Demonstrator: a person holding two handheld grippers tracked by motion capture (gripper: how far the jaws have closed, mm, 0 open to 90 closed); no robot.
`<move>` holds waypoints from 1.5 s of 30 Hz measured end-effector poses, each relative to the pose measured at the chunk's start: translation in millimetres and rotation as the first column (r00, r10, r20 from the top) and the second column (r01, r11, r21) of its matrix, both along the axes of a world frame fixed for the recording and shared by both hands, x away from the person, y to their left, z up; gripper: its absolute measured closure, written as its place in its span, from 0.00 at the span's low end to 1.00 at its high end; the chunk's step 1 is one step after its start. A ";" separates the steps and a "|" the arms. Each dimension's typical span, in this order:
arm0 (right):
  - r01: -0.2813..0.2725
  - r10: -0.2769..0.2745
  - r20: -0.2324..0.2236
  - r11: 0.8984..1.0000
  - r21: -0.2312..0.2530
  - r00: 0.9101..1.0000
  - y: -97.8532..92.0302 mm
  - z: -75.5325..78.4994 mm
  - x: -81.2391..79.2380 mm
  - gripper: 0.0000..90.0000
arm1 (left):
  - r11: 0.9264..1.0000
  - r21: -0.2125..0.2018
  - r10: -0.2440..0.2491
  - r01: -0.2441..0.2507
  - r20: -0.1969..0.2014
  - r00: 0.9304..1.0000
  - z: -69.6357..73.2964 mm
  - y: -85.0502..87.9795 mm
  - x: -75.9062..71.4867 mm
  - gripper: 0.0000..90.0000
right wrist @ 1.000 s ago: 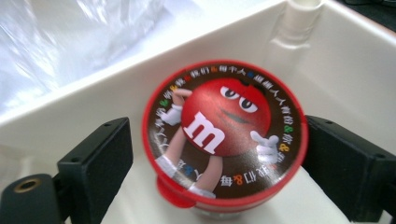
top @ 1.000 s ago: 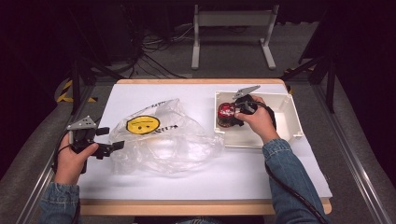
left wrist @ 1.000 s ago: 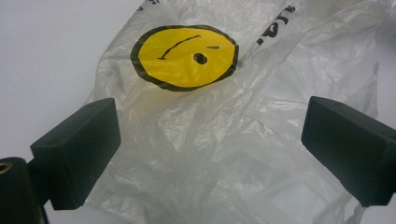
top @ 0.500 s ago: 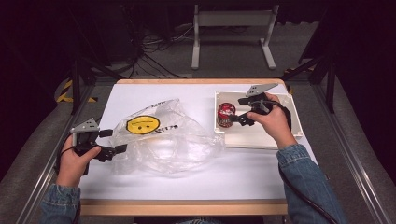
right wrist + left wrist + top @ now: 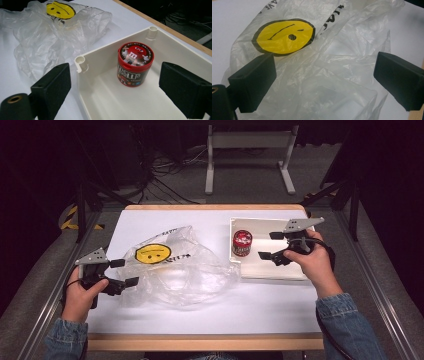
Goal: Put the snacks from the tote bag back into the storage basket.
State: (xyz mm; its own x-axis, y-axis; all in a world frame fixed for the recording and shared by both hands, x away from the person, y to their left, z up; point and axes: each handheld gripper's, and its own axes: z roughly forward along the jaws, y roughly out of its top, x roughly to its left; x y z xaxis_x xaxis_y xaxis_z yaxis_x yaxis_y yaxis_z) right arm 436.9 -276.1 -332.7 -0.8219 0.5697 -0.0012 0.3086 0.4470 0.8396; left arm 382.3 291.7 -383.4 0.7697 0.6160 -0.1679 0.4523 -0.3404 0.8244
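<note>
Nearest me on the white table (image 5: 210, 305), my left tongs (image 5: 123, 272) sit wide open, holding nothing, jaws just at the edge of the crumpled clear plastic bag with a yellow smiley face (image 5: 175, 267). My right tongs (image 5: 270, 245) hover over the shallow white plastic tray (image 5: 270, 270), also wide open and empty. Farther in, the small round red-lidded candy tub (image 5: 133, 65) stands upright in the tray's corner, apart from both jaws.
</note>
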 end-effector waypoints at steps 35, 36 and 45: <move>0.056 -0.055 -0.007 0.984 0.167 0.998 -27.0 -45.4 -78.2 0.01 | 1.000 -0.007 0.006 -0.006 0.046 0.999 -15.5 -14.1 -36.8 0.05; 0.061 -0.061 -0.005 0.985 0.164 0.998 -26.7 -48.8 -79.0 0.01 | 1.000 -0.015 0.011 -0.010 0.042 0.999 -16.7 -13.6 -38.8 0.05; 0.093 -0.092 -0.016 0.980 0.173 0.996 -23.0 -79.2 -87.4 0.01 | 0.998 -0.058 0.038 -0.035 0.056 0.998 -33.1 -8.5 -45.2 0.04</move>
State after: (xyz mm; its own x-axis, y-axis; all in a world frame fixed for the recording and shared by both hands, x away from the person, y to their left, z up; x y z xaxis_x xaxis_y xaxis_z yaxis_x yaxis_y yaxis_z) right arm 349.5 -299.1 -412.0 -0.7653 0.6341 0.1106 0.3486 0.2638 0.8994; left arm 337.2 283.1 -416.5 0.7563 0.6343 -0.1604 0.4153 -0.2760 0.8668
